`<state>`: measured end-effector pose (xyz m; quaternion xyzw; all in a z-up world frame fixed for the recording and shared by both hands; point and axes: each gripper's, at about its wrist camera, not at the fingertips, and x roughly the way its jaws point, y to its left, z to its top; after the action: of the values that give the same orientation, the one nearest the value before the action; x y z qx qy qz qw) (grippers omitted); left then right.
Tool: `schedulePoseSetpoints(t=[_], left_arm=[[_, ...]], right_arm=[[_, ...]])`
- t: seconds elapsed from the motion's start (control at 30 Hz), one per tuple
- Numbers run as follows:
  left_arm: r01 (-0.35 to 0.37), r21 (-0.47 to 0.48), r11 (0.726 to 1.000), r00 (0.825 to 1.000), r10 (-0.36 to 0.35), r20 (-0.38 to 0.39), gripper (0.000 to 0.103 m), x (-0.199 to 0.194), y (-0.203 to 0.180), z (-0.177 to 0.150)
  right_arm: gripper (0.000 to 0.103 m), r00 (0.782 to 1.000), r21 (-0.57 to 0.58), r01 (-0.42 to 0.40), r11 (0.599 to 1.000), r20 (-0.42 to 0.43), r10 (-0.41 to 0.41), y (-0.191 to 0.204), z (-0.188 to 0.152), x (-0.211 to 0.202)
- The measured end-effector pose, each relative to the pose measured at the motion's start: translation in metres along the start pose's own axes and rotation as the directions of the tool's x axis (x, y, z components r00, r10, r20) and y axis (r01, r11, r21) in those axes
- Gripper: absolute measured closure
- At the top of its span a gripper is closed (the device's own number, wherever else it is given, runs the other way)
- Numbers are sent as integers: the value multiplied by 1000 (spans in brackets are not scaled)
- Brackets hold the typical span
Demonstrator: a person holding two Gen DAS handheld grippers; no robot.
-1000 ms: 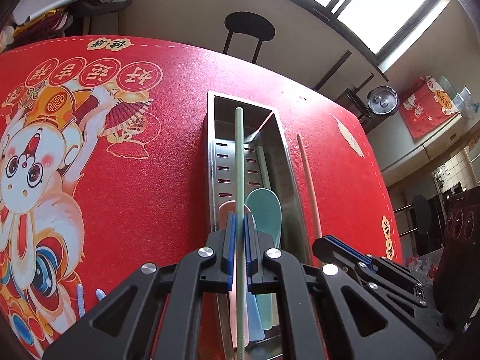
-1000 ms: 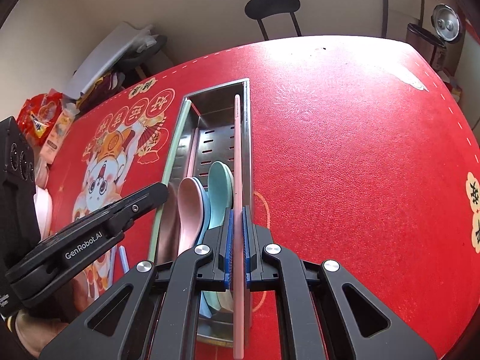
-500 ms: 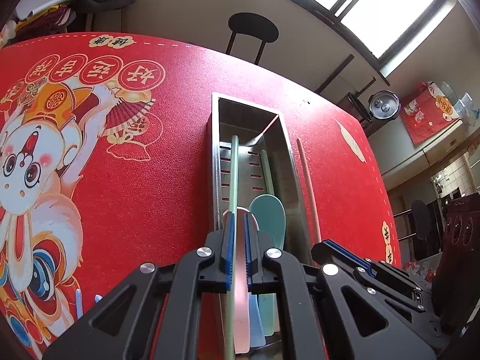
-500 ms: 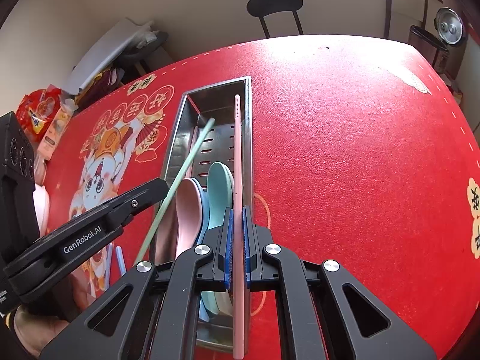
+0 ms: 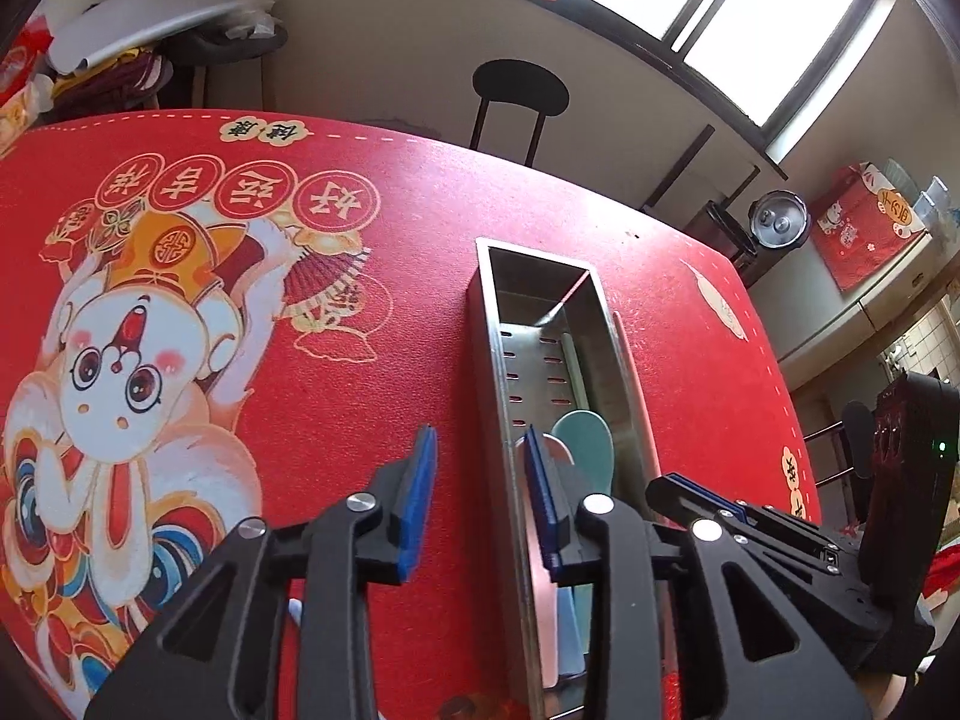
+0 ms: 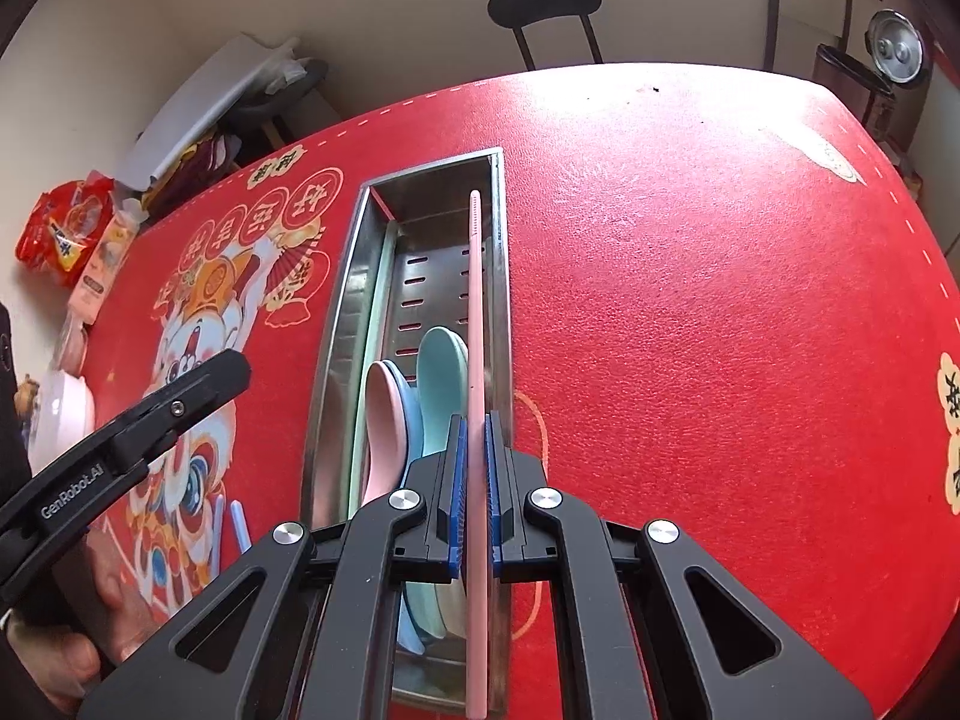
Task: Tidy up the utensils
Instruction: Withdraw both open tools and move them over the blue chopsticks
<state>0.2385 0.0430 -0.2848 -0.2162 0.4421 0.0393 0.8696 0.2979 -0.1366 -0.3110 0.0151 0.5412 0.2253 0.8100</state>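
The pink chopstick (image 6: 477,360) is pinched between the blue pads of the right hand-held gripper (image 6: 474,480), whose jaws are drawn in tight on it. It runs straight ahead from the pads along the right wall of the steel tray (image 6: 336,324), its far tip reaching toward the tray's far end, while its near end sticks out behind the pads toward the camera. In the left wrist view the same chopstick (image 5: 624,360) shows as a thin pink line along the tray's (image 5: 489,360) right rim.

Inside the tray a green chopstick (image 6: 375,300) lies against the left wall. Between the two chopsticks, in the near half of the tray, the spoons are stacked: a pink spoon (image 6: 384,414) nearest the left wall, a blue spoon (image 6: 411,420) tucked under it, and a teal spoon (image 6: 441,372) closest to the pink chopstick.

The left hand-held gripper (image 5: 480,492) stands wide open and holds nothing; its right pad sits over the tray's near left wall and its left pad over the red surface (image 5: 360,396) to the left of the tray. From the right wrist view, that gripper (image 6: 180,396) reaches in from the left of the tray, angled toward it, with the person's hand (image 6: 90,630) wrapped around its body.
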Motion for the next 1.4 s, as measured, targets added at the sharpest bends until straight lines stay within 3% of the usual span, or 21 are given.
schedulePoseSetpoints(t=[0.23,0.77,0.97,1.03,1.07,1.1,1.17,1.4], left_arm=[[-44,-27,999,999,44,6,58,-9,24,-1],[-57,42,998,998,55,40,51,-59,53,-12],[-55,65,996,998,53,35,34,-84,77,-27],[-60,77,995,998,58,26,21,-90,84,-34],[-64,83,995,998,62,26,20,-93,87,-37],[-64,87,994,998,62,26,16,-96,90,-40],[-68,94,993,998,66,22,12,-101,96,-47],[-72,107,992,997,72,-2,6,-113,112,-64]], right_arm=[[96,1000,-5,19,1000,-11,-19,6,2,5],[96,997,-26,15,1000,76,-13,29,-25,-37],[94,996,-54,28,998,82,-23,40,-49,-50],[80,997,-56,25,998,76,-21,43,-58,-51],[61,997,-58,26,998,76,-22,44,-63,-52],[52,996,-59,31,998,81,-26,45,-67,-53],[49,996,-68,37,997,88,-31,48,-75,-56],[24,999,-67,38,997,36,-36,56,-93,-54]])
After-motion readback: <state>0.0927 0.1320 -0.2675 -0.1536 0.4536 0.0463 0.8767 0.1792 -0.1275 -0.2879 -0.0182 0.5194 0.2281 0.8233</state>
